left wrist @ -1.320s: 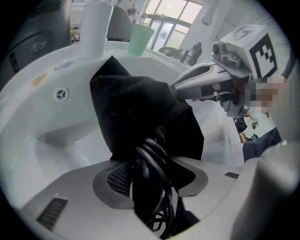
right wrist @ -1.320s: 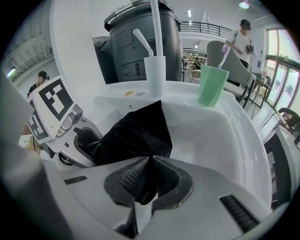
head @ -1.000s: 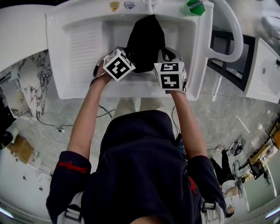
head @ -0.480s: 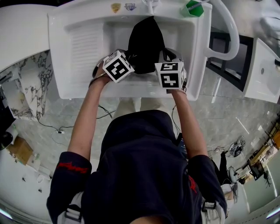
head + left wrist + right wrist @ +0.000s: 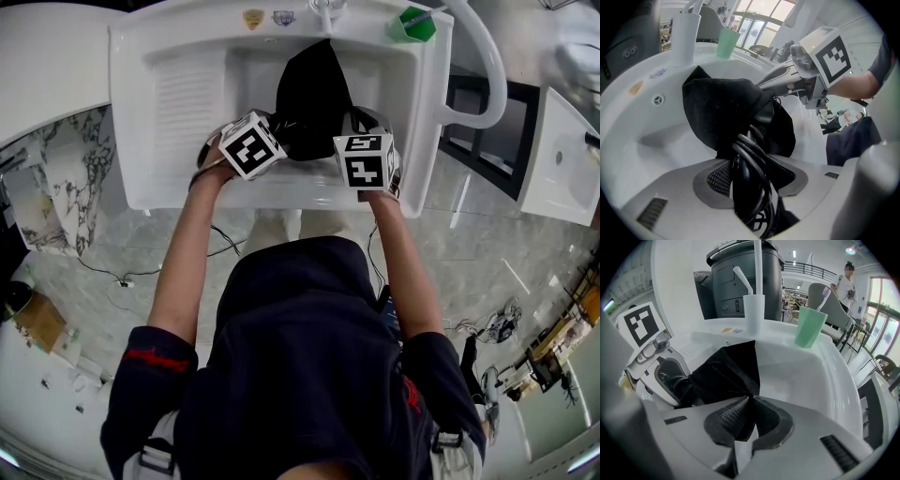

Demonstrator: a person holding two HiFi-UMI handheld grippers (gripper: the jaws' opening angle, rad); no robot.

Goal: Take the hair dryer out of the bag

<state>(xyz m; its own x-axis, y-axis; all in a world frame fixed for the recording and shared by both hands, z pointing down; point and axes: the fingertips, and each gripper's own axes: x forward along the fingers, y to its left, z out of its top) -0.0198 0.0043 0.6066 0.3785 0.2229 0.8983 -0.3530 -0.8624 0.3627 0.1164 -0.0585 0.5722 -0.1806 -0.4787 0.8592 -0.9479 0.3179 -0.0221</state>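
Observation:
A black cloth bag [image 5: 309, 84] lies in the white sink [image 5: 141, 112]. My left gripper [image 5: 752, 171] is at the bag's near left side. It is shut on the hair dryer [image 5: 743, 197], a black handle with its cord coiled round it, which sticks out of the bag's mouth [image 5: 726, 112]. The rest of the dryer is hidden inside the cloth. My right gripper [image 5: 749, 416] is shut on a pinched fold of the bag [image 5: 729, 371] at its near right side. In the head view both marker cubes hide the jaws.
A green cup [image 5: 810, 326] and a white cup [image 5: 753, 312] with a toothbrush stand on the sink's back rim. Behind them is a dark grey machine [image 5: 745, 273]. A second basin [image 5: 567, 155] is at the right. A person [image 5: 846, 282] stands far back.

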